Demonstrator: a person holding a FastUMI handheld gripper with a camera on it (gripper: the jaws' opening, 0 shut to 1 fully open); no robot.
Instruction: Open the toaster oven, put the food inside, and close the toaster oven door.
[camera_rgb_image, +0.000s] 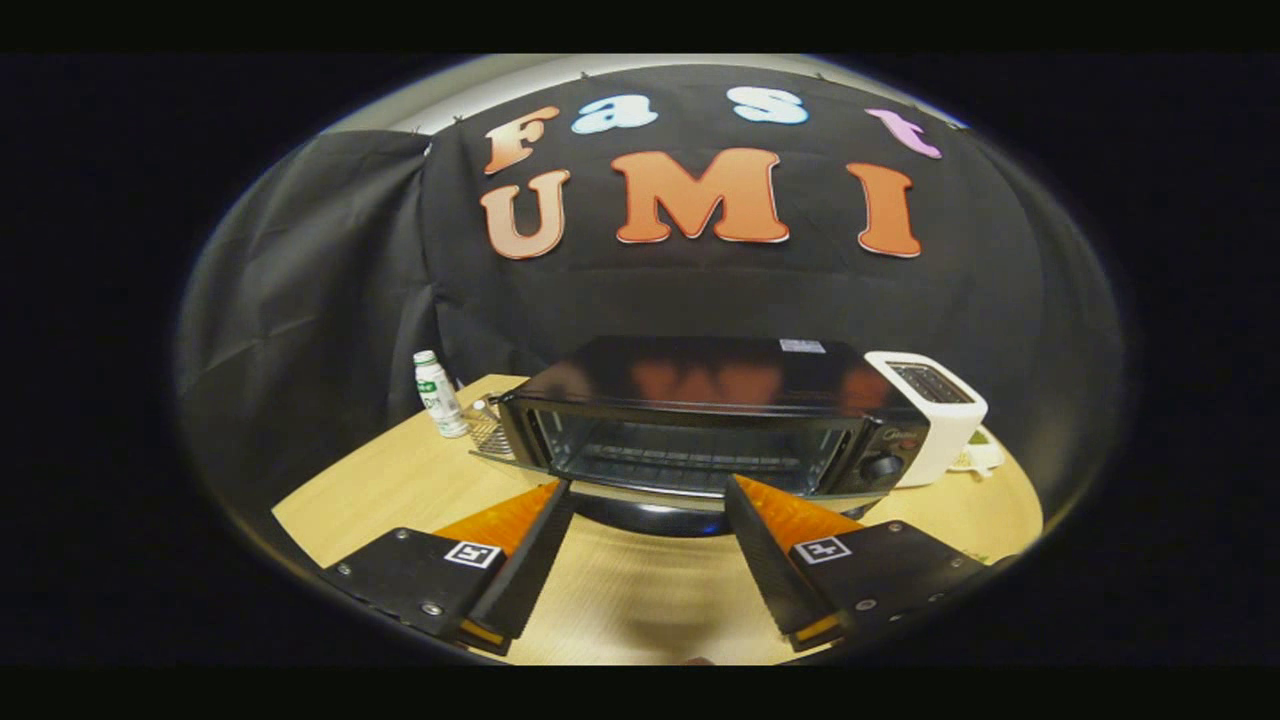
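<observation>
Gripper view: my tongs (648, 490) are spread wide, holding nothing, tips just short of the oven (700, 420). Its door (650, 510) hangs open, the rack inside bare. The oven sits mid-counter (400, 480) toward the far edge. White toaster (930, 410) touches its right side; a bottle (437, 393) stands left of it, near the far-left corner.

Black toaster oven (700, 420) (glossy top), white toaster (935, 415), pale wooden table (400, 490).
</observation>
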